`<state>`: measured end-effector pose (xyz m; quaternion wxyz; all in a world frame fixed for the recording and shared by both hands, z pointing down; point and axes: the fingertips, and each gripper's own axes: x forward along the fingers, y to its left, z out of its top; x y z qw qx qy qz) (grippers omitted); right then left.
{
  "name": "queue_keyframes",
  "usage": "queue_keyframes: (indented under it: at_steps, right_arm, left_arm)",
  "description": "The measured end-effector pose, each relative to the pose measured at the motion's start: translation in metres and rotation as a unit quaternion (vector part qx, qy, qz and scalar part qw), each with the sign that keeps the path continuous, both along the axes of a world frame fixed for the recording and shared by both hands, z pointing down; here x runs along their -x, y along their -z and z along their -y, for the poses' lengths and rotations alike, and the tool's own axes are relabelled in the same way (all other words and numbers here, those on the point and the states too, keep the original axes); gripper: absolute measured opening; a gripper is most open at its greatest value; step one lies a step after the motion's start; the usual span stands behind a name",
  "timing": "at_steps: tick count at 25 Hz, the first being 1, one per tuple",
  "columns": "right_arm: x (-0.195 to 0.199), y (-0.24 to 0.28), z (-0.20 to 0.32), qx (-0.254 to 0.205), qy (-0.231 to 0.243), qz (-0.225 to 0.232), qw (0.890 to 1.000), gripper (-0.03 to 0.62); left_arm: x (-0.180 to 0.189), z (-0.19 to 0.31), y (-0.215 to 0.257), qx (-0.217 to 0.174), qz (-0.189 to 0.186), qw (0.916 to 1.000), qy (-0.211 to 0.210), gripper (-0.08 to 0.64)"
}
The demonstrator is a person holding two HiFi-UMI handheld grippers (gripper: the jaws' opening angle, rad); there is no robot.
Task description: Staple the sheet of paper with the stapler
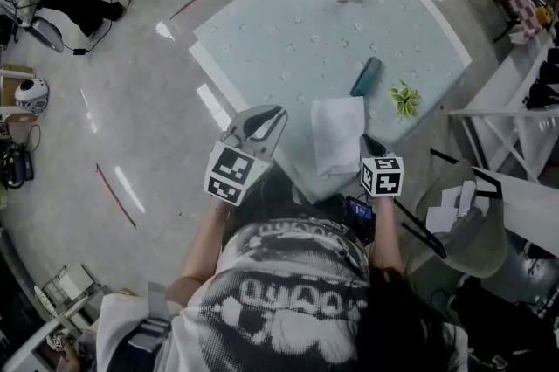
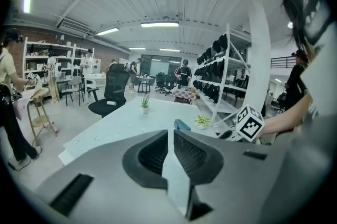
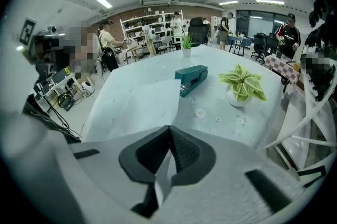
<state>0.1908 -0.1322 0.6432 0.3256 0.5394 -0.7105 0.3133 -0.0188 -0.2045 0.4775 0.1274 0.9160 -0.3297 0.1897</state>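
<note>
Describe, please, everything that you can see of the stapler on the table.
The stapler is teal and looks like plastic, long and boxy, with a silvery metal strip along its lower side. It appears closed and lies flat on the pale table, and nothing grips it. It sits at the far right corner of the sheet of paper, with a small potted plant on its other side. Whether its near end touches the paper cannot be told.
</note>
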Motion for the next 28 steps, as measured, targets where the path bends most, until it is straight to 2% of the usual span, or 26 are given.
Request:
queue_keyframes:
  at_steps: [9, 14, 17, 22, 24, 28]
  right_arm:
    - [-0.017, -0.020, 0.000, 0.045, -0.038, 0.022, 0.998, 0.005]
    - [-0.031, -0.018, 0.009, 0.034, -0.083, 0.032, 0.995, 0.005]
    - [-0.045, -0.023, 0.014, 0.038, -0.134, 0.042, 0.989, 0.005]
    - [-0.064, -0.031, 0.016, 0.052, -0.221, 0.063, 0.972, 0.005]
    - [-0.069, -0.032, 0.016, 0.051, -0.239, 0.068, 0.967, 0.005]
    - [-0.071, -0.031, 0.017, 0.045, -0.243, 0.074, 0.966, 0.011]
  left_arm:
    - [-0.006, 0.005, 0.001, -0.003, -0.003, 1.0000, -0.005, 0.031]
    - [-0.002, 0.003, 0.001, 0.000, -0.001, 1.0000, 0.001, 0.031]
    - [0.000, 0.001, -0.003, 0.004, 0.002, 1.0000, 0.004, 0.031]
    - [0.002, 0.002, -0.006, 0.006, 0.003, 0.9999, 0.008, 0.031]
    - [0.002, 0.002, -0.005, 0.005, 0.003, 0.9999, 0.010, 0.031]
    - [0.003, -0.001, -0.005, 0.006, 0.005, 0.9999, 0.013, 0.031]
